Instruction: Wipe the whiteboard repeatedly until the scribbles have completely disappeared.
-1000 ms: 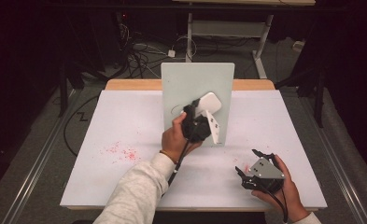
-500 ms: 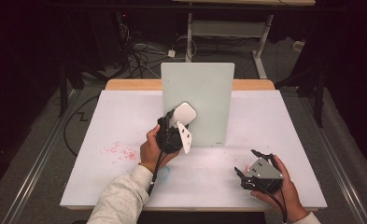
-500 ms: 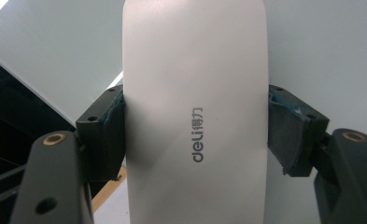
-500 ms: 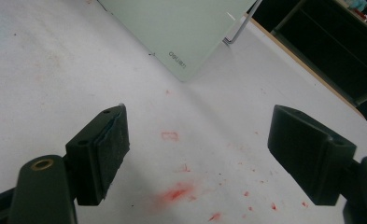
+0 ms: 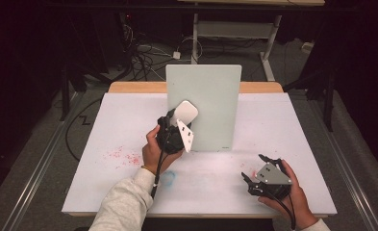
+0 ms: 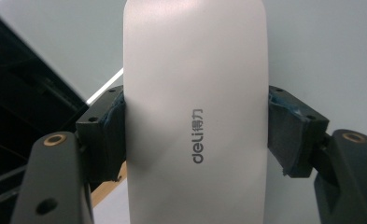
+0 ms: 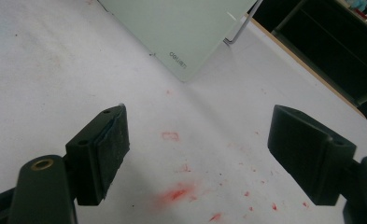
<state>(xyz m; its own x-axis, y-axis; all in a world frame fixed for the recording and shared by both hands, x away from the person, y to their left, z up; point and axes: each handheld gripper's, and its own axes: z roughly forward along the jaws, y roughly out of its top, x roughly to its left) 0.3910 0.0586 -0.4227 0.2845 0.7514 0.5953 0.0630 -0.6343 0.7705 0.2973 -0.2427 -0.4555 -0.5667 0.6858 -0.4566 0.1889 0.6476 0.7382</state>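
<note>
The left gripper [image 5: 181, 126], just left of centre in the high view, is clamped on a white whiteboard eraser [image 5: 185, 112]. In the left gripper view its two blue-padded jaws pinch the eraser [image 6: 195, 112] by its long sides, with the "deli" mark facing the camera. The eraser sits in front of the left part of a pale green glass board [image 5: 210, 96], which stands propped upright at the middle of the frame on the white table [image 5: 129, 120]. I cannot tell whether the eraser touches the glass or hangs just off it.

The step in hand looks to me like wiping the board. To do it well, I would keep the pinch firm on both sides, set the eraser's working face flat to the glass, and push lightly, since the board only leans on a thin stand and could tip backward. Long overlapping strokes would serve better than dabs.

The right gripper [image 5: 262, 177] rests near the lower right of the high view with its jaws spread wide and nothing between them. The right gripper view looks past those jaws at red marker smudges [image 7: 176, 193] on the tabletop.

Counted: one eraser, one glass board, two grippers, one table. Red smudges lie in two patches, at lower left of the table [image 5: 121, 155] and at lower right, and one faint blue mark [image 5: 169, 178] sits near the person's left sleeve.
</note>
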